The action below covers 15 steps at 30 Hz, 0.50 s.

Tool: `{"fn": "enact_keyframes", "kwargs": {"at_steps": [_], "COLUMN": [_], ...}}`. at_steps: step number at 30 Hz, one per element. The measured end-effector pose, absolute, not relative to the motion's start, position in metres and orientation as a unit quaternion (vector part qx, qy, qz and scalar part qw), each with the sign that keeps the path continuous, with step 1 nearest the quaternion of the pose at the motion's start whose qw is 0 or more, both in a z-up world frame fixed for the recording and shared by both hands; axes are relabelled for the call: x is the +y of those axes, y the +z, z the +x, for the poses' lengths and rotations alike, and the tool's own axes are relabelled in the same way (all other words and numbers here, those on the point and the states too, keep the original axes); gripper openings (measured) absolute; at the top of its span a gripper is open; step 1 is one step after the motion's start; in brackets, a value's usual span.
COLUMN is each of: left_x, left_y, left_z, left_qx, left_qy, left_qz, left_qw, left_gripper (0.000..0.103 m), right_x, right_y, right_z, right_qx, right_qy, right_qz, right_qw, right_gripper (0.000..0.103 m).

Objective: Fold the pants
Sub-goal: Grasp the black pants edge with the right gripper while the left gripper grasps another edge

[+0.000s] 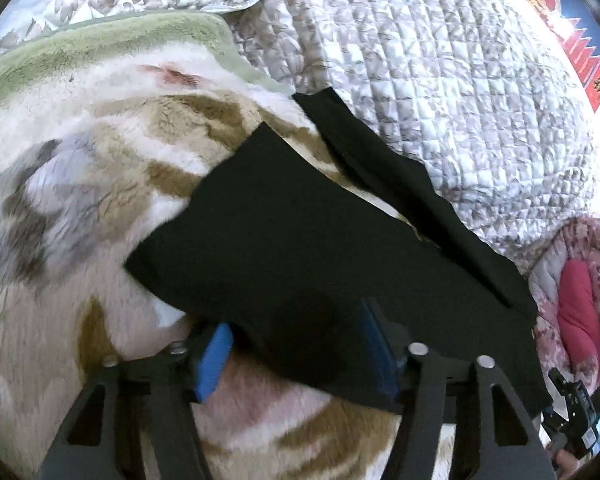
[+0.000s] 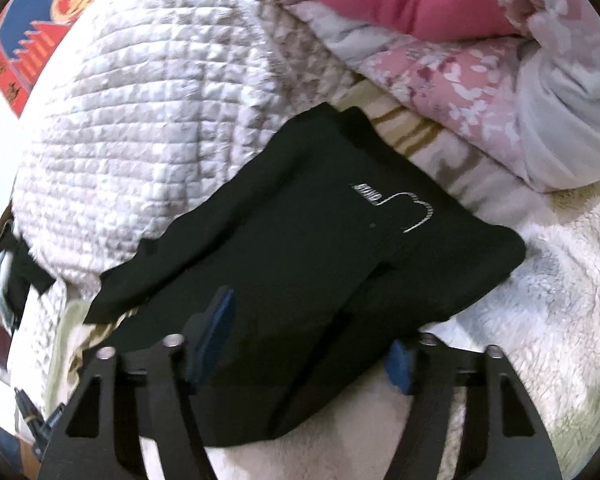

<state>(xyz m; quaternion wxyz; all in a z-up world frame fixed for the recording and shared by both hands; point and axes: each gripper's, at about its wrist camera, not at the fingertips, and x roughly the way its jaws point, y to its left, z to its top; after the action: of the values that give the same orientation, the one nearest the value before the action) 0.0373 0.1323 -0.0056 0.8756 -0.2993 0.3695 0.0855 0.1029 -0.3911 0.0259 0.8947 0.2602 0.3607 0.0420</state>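
- Black fabric pants (image 1: 284, 240) lie across a fluffy cream-and-tan fleece blanket (image 1: 100, 184) in the left wrist view, one leg reaching onto a quilted pale bedspread (image 1: 440, 80).
- Left gripper (image 1: 296, 348) stands with its blue pads (image 1: 214, 360) spread apart, pants edge draped between them.
- Right wrist view: the pants (image 2: 300, 240) are folded double, white logo up.
- Right gripper (image 2: 308, 340) is likewise spread wide, cloth between.

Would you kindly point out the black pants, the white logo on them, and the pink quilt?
black pants (image 1: 268, 240), left wrist view, middle of the cloth.
white logo (image 2: 396, 206), right wrist view, its curved outline.
pink quilt (image 2: 460, 80), right wrist view, flowered face.
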Motion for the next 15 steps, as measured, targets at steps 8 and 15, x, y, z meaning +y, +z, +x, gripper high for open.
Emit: {"fn": "enact_keyframes", "kwargs": {"at_steps": [8,15], "left_x": [0.143,0.14], "left_y": [-0.01,0.03], "left_z": [0.047,0.025], "left_qx": [0.381,0.352], "left_qy": [0.113,0.094], "left_qz": [-0.304,-0.291], "left_qw": [0.866,0.885], "left_gripper": [0.004,0.004], "right_x": [-0.412,-0.415], "right_y": [0.018,0.045], "right_z": [0.112,0.096], "right_qx": [0.369,0.356], "right_qy": [0.014,0.051], "right_qz": [0.289,0.299], "right_qw": [0.883,0.884], "right_gripper": [0.008,0.005]}}
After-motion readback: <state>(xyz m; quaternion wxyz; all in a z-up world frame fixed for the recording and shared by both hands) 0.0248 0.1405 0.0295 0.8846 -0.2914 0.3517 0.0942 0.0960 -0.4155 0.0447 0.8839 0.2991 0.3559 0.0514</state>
